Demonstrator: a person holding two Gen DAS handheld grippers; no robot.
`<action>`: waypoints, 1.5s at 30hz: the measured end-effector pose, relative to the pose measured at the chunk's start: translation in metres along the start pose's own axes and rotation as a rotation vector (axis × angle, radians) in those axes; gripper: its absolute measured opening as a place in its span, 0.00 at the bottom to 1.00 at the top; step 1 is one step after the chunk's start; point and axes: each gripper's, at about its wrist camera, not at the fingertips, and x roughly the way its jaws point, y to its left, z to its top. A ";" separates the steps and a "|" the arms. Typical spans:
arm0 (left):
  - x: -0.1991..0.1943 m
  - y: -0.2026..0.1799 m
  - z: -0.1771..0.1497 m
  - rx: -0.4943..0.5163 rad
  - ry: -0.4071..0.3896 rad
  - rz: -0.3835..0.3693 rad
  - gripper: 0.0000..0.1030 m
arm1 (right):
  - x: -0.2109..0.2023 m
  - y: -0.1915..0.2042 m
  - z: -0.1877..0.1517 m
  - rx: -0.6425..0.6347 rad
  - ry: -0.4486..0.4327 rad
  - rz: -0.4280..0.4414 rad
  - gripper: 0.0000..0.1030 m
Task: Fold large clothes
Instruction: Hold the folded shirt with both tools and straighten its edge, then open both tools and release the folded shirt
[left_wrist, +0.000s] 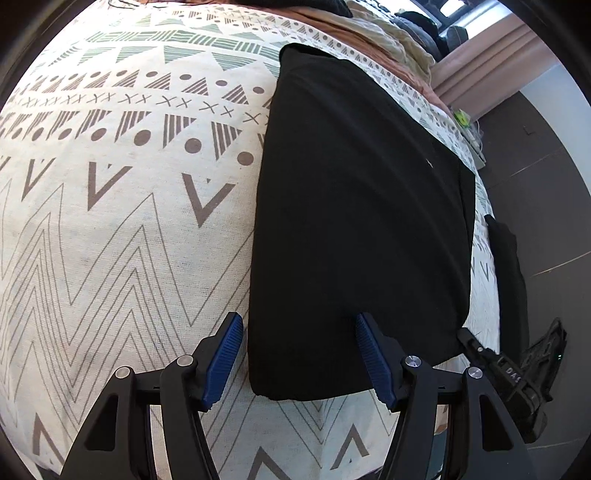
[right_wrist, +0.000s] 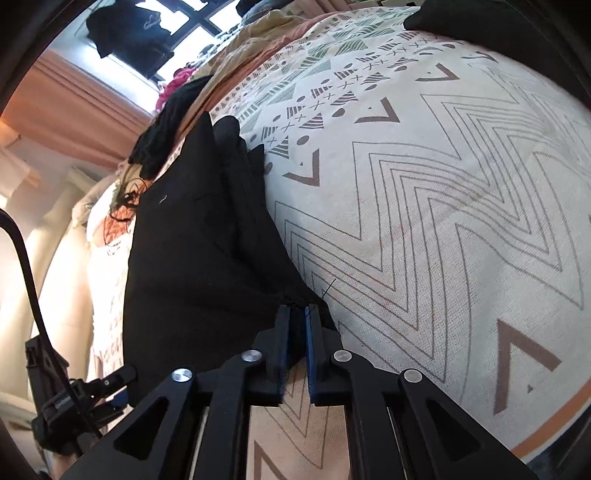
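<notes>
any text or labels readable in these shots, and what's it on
"DAS": pale raised letters on the other gripper's black body at the right edge of the left wrist view; the word runs on but is cut off.
A pale embossed word on the black gripper body at the lower left of the right wrist view: too small and blurred to read.
Nothing written on the black garment or the patterned bedspread; only shapes.
</notes>
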 end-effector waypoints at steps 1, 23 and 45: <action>0.003 0.000 0.001 0.002 -0.002 -0.001 0.62 | -0.003 0.000 0.002 -0.003 -0.003 0.005 0.19; -0.016 0.000 0.003 0.022 -0.023 0.019 0.24 | -0.002 0.013 0.002 -0.018 0.048 0.154 0.12; -0.075 0.050 -0.083 0.079 0.015 -0.065 0.27 | -0.067 0.023 -0.108 -0.075 0.087 0.095 0.12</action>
